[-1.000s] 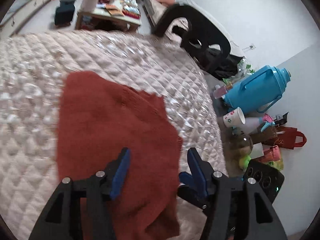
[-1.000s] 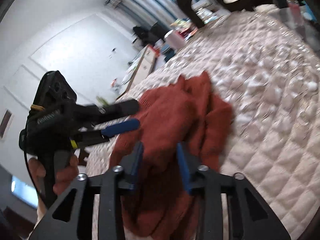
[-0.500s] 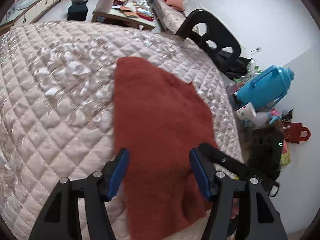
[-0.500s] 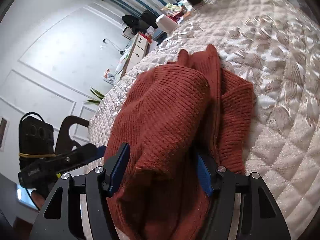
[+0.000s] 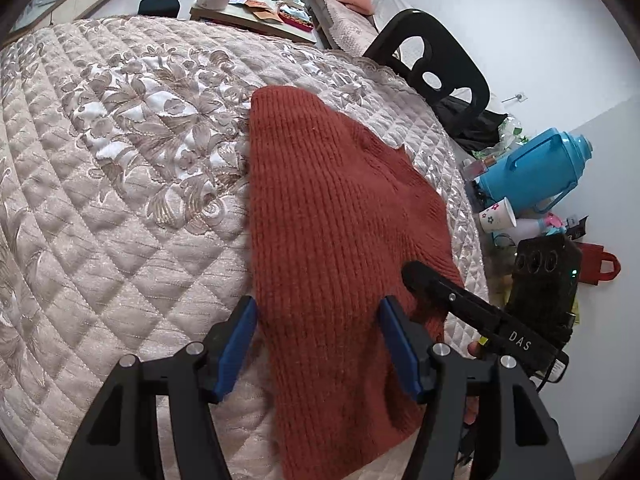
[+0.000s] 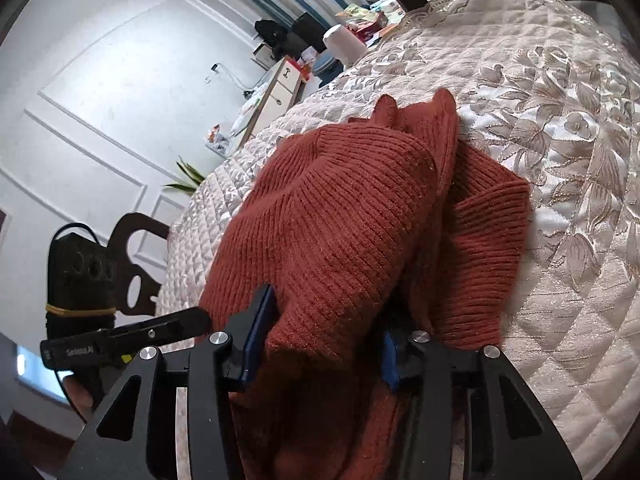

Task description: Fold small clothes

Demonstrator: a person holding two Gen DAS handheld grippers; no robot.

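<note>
A rust-red knitted sweater (image 5: 340, 208) lies folded lengthwise on the quilted bedspread (image 5: 120, 208). My left gripper (image 5: 316, 340) hovers over its near end. Its blue pads stand apart, one at the sweater's left edge and one over the cloth, not pinching it. In the right wrist view the sweater (image 6: 340, 220) is bunched into a thick fold. My right gripper (image 6: 324, 344) has that fold between its pads, which touch it on both sides as the jaws close. One right finger (image 5: 440, 292) lies on the sweater's right side.
Off the bed's right edge, on the floor, stand a blue thermos jug (image 5: 532, 172), a flowered paper cup (image 5: 496, 214) and a red bag (image 5: 600, 268). A black chair (image 5: 432, 60) sits at the far corner, and a cluttered low table (image 5: 256, 4) lies beyond the bed.
The left gripper slid until the sweater lay centred between its fingers, and the right gripper came into its view. The right jaws widened around the fold, then narrowed onto it.
</note>
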